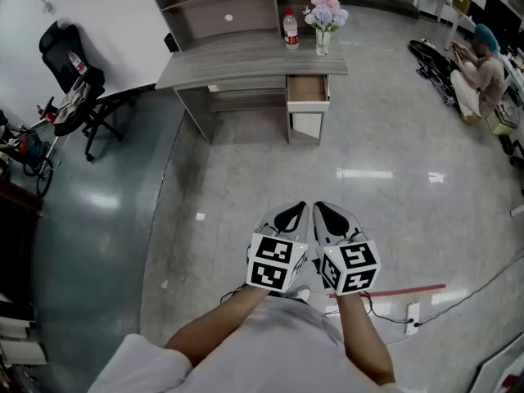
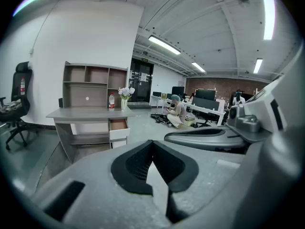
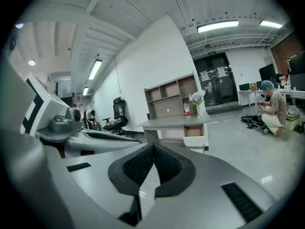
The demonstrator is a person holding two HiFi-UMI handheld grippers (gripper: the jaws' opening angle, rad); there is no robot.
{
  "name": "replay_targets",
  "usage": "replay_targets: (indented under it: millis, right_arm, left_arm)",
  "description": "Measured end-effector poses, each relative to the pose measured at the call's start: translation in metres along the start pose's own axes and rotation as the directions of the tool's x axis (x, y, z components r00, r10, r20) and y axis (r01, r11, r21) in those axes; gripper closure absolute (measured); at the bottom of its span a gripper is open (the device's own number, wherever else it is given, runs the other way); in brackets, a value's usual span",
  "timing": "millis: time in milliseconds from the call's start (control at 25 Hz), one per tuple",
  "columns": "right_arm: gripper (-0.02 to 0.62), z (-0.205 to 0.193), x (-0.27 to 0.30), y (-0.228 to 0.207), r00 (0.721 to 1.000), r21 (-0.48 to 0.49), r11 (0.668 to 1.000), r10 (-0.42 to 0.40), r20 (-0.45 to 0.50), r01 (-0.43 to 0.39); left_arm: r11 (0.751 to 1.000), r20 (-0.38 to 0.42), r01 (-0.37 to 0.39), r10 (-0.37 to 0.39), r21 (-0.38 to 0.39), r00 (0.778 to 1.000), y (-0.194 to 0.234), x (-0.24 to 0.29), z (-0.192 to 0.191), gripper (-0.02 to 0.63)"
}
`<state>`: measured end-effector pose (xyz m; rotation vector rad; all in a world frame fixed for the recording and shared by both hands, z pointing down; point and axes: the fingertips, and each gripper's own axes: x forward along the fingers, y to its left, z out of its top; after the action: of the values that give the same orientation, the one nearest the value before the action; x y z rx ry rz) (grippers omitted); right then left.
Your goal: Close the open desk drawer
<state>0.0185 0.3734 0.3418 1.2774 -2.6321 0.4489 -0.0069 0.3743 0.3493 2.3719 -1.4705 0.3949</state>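
A grey desk [image 1: 246, 62] stands far ahead across the floor, with its upper right drawer [image 1: 308, 91] pulled open and showing a bare wooden inside. The same open drawer [image 2: 118, 126] appears small in the left gripper view and again, drawer [image 3: 194, 132], in the right gripper view. My left gripper [image 1: 292, 217] and right gripper [image 1: 329, 215] are held side by side close to my body, well short of the desk. Both are shut, their black pads meeting at the tips, with nothing between them.
On the desk stand a bottle [image 1: 290, 29] and a vase of flowers [image 1: 324, 20], with a shelf unit [image 1: 221, 2] behind. A black office chair [image 1: 75, 80] is at the left. A person [image 1: 479, 72] sits on the floor at the far right. Cables and a power strip [image 1: 412, 317] lie near my feet.
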Motion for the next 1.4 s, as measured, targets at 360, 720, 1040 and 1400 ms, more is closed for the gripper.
replay_targets:
  millis: [360,720,1040,1400]
  right_arm:
    - [0.594,-0.005,-0.002,-0.003,1.0,0.022,1.0,0.006,-0.002,-0.006]
    - [0.593,-0.006,0.014,-0.02,1.0,0.026,1.0,-0.016,-0.025,0.016]
    - [0.594,0.007,0.063,-0.04,0.998,0.035,0.998,-0.051,-0.041,0.053]
    - [0.592,0.038,0.14,-0.042,0.995,0.043,0.995,-0.085,-0.059,0.088]
  left_arm:
    - [1.0,-0.025,0.001,-0.001,0.003,1.0,-0.005,0.0,-0.007,0.603]
    - [0.999,-0.037,0.029,-0.03,-0.015,0.999,0.006,0.022,-0.005,0.603]
    - [0.997,-0.028,0.075,-0.076,-0.023,0.997,0.041,0.063,0.016,0.603]
    - [0.993,-0.028,0.117,-0.118,-0.033,0.993,0.112,0.098,0.052,0.603]
